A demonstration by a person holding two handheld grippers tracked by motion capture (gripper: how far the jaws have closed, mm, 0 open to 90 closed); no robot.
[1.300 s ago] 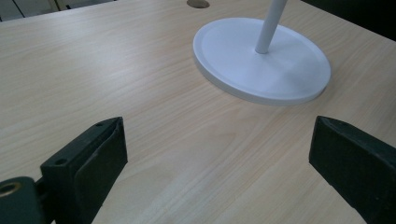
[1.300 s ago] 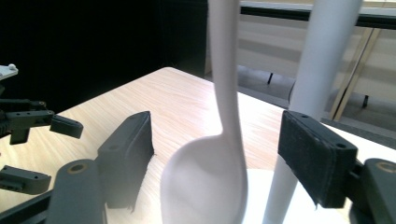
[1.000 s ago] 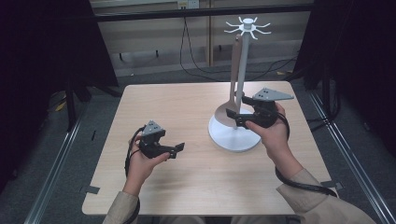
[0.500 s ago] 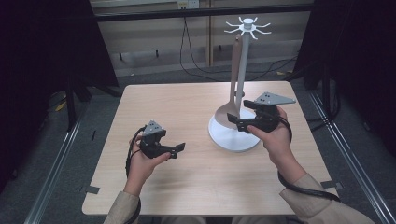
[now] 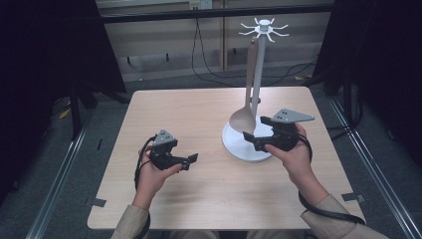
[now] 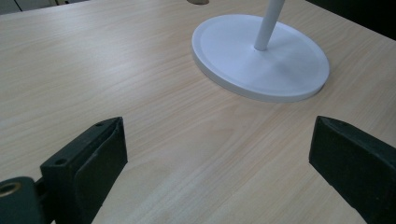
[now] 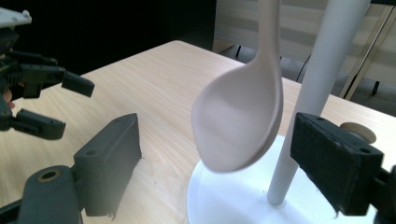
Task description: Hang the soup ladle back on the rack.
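My right tongs (image 7: 215, 158) have just been opening, spread around the hanging spoon (image 7: 240, 121) without pinching; left tongs (image 6: 215, 154) spread, empty. A nudge could swing it off the stand (image 5: 259, 74).

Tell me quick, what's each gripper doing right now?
Left gripper: open, holding nothing.
Right gripper: open, jaws just widened, spoon hanging between them, not gripped.

Light wooden table (image 5: 199, 109); dark cables (image 5: 209, 64) on floor, apparently.

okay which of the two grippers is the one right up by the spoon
The right gripper: its open jaws stand either side of the hanging spoon without touching it, beside the white stand. The left gripper hovers over bare table.
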